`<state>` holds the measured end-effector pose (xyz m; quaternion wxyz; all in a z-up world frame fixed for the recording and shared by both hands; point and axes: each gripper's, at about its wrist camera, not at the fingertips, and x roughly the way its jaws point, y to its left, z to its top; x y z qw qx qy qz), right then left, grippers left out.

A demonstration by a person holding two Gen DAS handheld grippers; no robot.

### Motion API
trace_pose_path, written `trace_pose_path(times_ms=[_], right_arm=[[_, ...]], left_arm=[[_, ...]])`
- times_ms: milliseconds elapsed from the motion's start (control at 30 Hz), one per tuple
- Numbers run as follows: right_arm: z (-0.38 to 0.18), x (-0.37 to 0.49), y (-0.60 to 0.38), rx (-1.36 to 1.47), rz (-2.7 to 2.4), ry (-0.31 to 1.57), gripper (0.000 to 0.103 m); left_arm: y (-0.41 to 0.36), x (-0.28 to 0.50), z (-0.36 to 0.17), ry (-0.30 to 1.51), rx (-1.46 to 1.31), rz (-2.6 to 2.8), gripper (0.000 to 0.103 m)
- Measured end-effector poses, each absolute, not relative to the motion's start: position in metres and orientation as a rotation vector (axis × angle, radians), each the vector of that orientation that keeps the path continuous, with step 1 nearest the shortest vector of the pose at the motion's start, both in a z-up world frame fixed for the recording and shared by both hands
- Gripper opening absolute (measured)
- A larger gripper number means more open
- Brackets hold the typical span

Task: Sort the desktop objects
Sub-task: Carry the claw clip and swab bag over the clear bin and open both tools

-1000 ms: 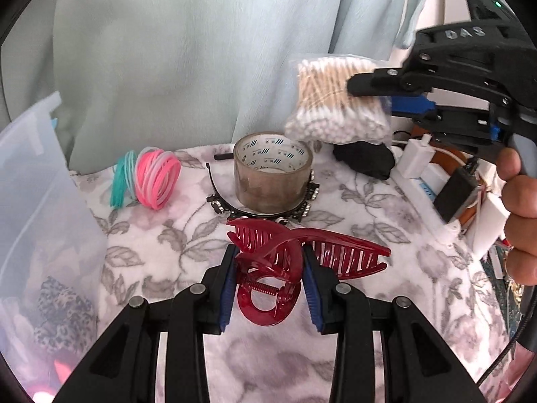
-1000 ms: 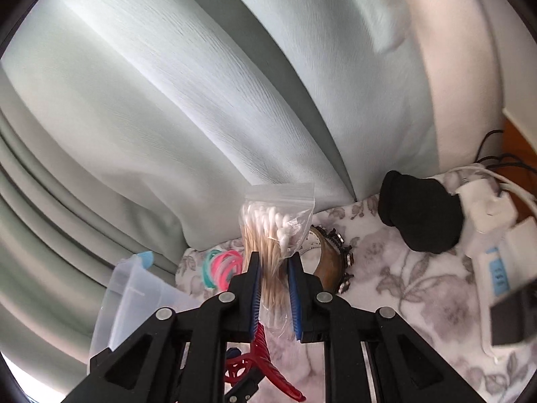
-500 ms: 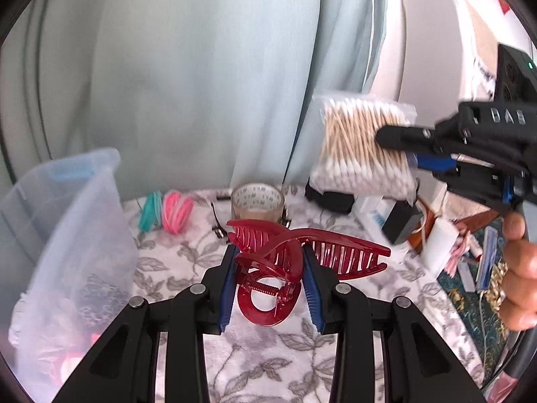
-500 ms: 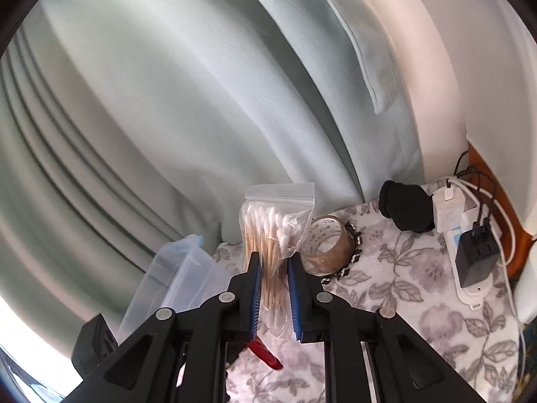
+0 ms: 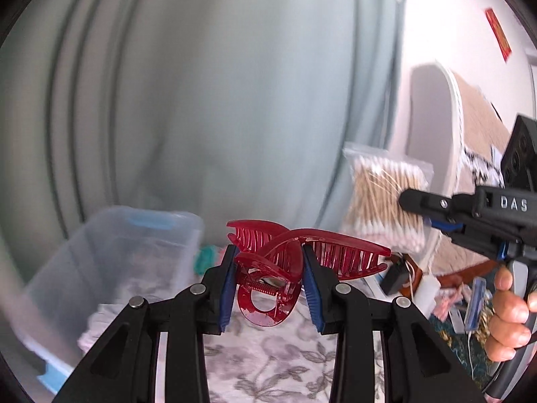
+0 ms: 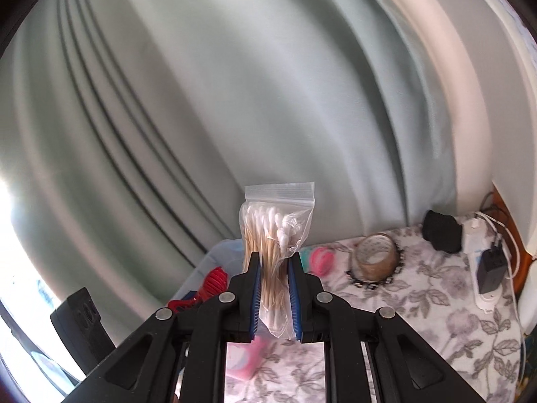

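My left gripper (image 5: 267,262) is shut on a dark red hair claw clip (image 5: 288,262) and holds it in the air, right of a clear plastic storage bin (image 5: 110,268). My right gripper (image 6: 272,268) is shut on a zip bag of cotton swabs (image 6: 275,235), also lifted; the bag shows in the left wrist view (image 5: 386,201) at the right. The red clip (image 6: 214,282) shows at the lower left of the right wrist view, in front of the bin (image 6: 218,255).
On the floral cloth (image 6: 419,302) lie a roll of brown tape (image 6: 374,255) on a black chain, pink and teal hair bands (image 6: 317,257), a black pouch (image 6: 441,230) and a white power strip with chargers (image 6: 486,268). A green curtain hangs behind.
Both grippers have risen and swung left with their loads. The bin now sits closer ahead of the left gripper, and the tape roll has dropped behind the clip.
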<state>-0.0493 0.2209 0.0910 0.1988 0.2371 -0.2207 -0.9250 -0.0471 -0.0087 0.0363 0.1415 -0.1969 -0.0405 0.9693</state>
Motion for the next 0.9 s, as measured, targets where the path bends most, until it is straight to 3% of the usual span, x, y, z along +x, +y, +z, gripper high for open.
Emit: trace_pose_path(times_ms=[467, 900], right_arm=[[0.069, -0.075, 0.101, 0.775, -2.389, -0.468, 0.016], [0.009, -0.108, 0.028, 0.998, -2.248, -0.375, 0.017]], left_arm=[[-0.131, -0.035, 0.026, -0.325, -0.598, 3.040, 0.038], [-0.164, -0.064, -0.007, -0.396, -0.736, 3.053, 0.038]])
